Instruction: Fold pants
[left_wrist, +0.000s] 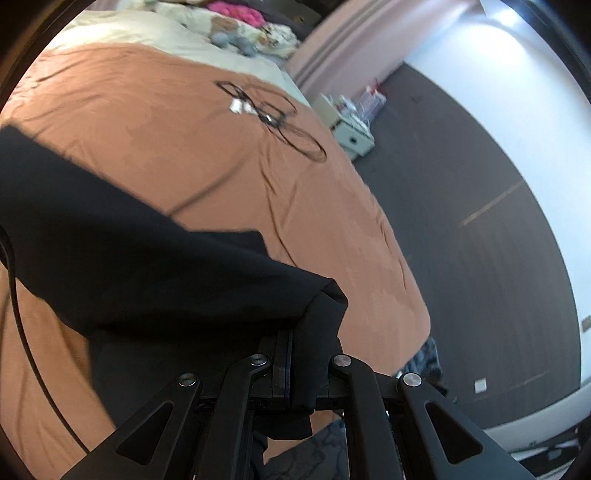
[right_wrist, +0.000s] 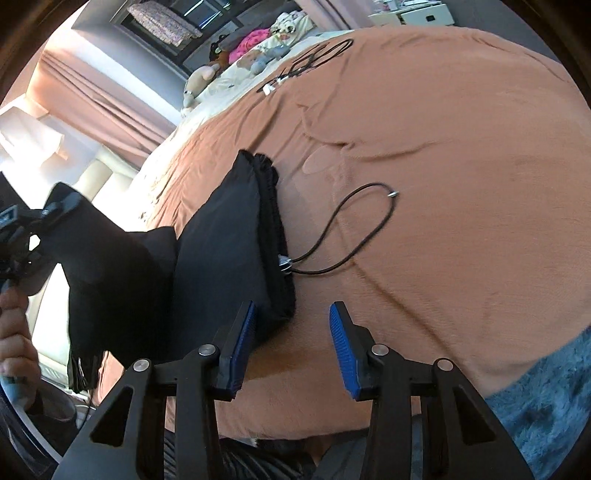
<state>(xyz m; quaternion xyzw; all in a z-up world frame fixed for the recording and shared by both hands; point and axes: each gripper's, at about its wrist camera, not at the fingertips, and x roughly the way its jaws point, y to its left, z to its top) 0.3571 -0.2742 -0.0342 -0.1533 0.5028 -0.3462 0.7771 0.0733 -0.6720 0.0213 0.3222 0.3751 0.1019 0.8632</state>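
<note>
Two tools at work over one pair of black pants (right_wrist: 229, 236), spread on the orange bed cover (right_wrist: 461, 177). Left tool (left_wrist: 308, 362) clamped on a bunched end of the cloth, lifted clear of the bed, dark fabric draping away to the left in the left wrist view. Right tool (right_wrist: 291, 343) spread wide with nothing between its blue pads (right_wrist: 341, 332), hovering low just beside the near corner of the gathered waistband (right_wrist: 271, 192). Waistband end flat on the cover, drawstring (right_wrist: 354, 236) looping out to the right across it.

Soft, light and limp by the look of it: sagging wherever unsupported, no stiffness to carry a crease alone. Probably a little slick, so a shallow pinch likely to slip. Best purchase judged to be the thick elastic waistband edge or a doubled hem, where layers stack and give the pads something to bite. Worth keeping the drawstring out of the fold. Coiled black cable (left_wrist: 273, 118) farther up the bed, well apart from the pants.
</note>
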